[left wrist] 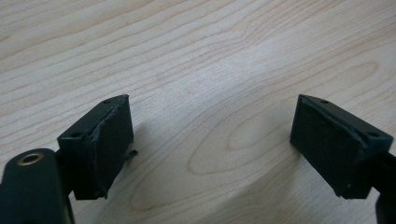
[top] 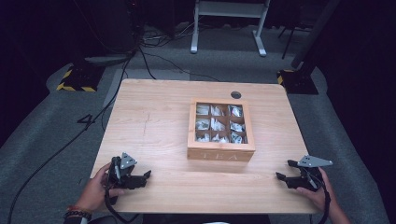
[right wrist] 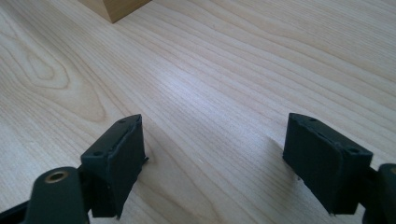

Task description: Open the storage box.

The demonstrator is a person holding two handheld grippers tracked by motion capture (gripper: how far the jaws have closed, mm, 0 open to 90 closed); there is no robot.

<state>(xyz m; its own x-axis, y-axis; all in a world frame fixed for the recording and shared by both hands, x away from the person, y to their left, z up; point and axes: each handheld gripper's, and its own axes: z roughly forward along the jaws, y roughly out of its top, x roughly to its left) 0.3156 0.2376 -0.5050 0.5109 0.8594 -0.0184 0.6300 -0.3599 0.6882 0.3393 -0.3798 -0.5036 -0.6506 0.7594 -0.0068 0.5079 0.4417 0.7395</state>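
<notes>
A wooden tea box (top: 221,130) with a glass lid and "TEA" on its front stands right of the table's middle; white tea bags lie in its nine compartments. My left gripper (top: 145,176) rests low at the front left of the table, jaws apart and pointing right, nothing between them. In the left gripper view its gripper (left wrist: 212,144) stands open over bare wood. My right gripper (top: 286,170) sits at the front right corner, open and pointing left toward the box. In the right gripper view the gripper (right wrist: 212,161) is empty, and a corner of the box (right wrist: 116,8) shows at the top.
The light wooden table (top: 154,116) has a round cable hole (top: 236,94) near its far edge. On the grey floor beyond are cables, a white desk frame (top: 229,23) and two stand bases with yellow-black tape (top: 74,79).
</notes>
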